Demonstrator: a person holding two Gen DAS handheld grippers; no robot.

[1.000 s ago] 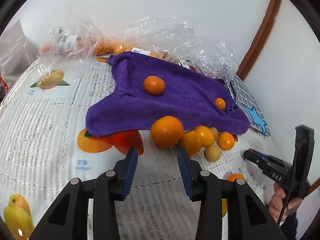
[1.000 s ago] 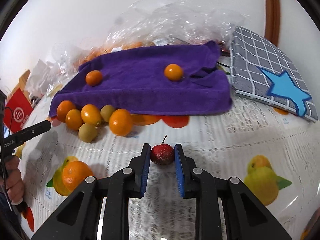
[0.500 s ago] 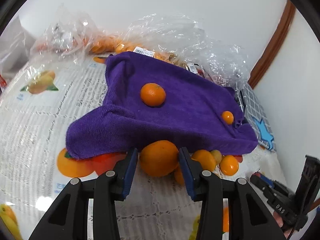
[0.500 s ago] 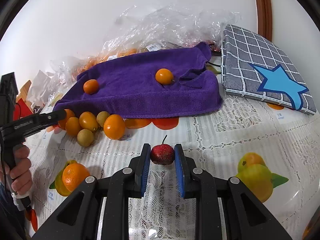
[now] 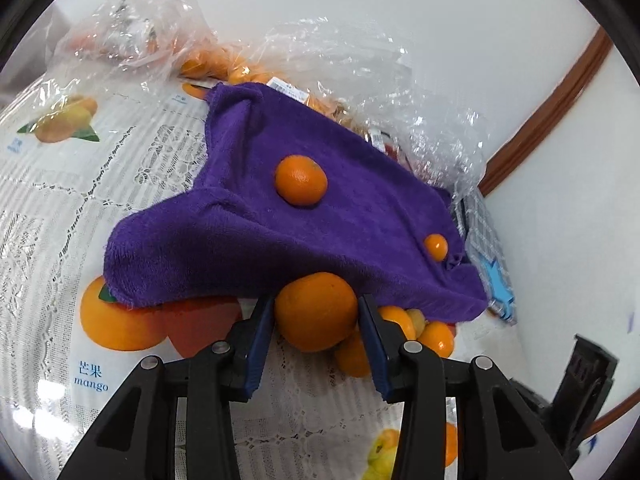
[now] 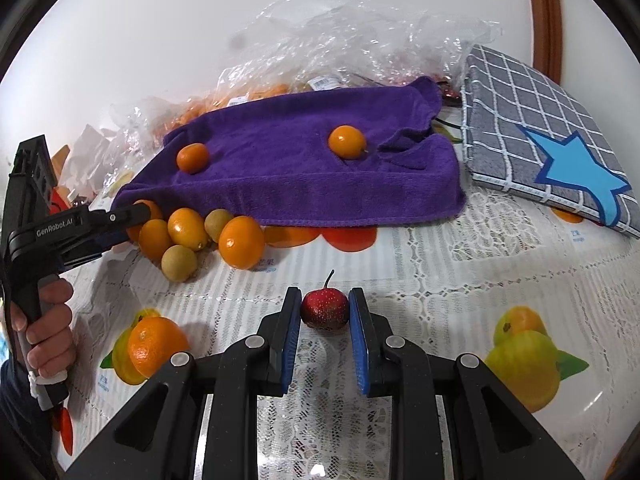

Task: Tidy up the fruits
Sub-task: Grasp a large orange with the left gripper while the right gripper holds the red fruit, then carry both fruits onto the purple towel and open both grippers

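Note:
My left gripper (image 5: 316, 316) has a large orange (image 5: 316, 311) between its jaws at the near edge of the purple towel (image 5: 360, 220); the pads touch both sides. It also shows in the right wrist view (image 6: 132, 216), at the left of a cluster of small oranges (image 6: 184, 228) and brownish fruits (image 6: 179, 263). Two oranges lie on the towel (image 6: 280, 160): one (image 6: 193, 157) on the left, one (image 6: 346, 141) on the right. My right gripper (image 6: 324, 308) is shut on a small red fruit with a stem (image 6: 324, 309), held above the tablecloth.
Clear plastic bags (image 6: 340, 40) with more oranges lie behind the towel against the wall. A grey checked cloth with a blue star (image 6: 540, 140) lies at the right. The tablecloth (image 6: 460, 260) has printed fruit pictures. A real orange (image 6: 154, 346) sits at the near left.
My left gripper moved forward to the large orange and closed around it. My right gripper kept hold of the red fruit and barely moved.

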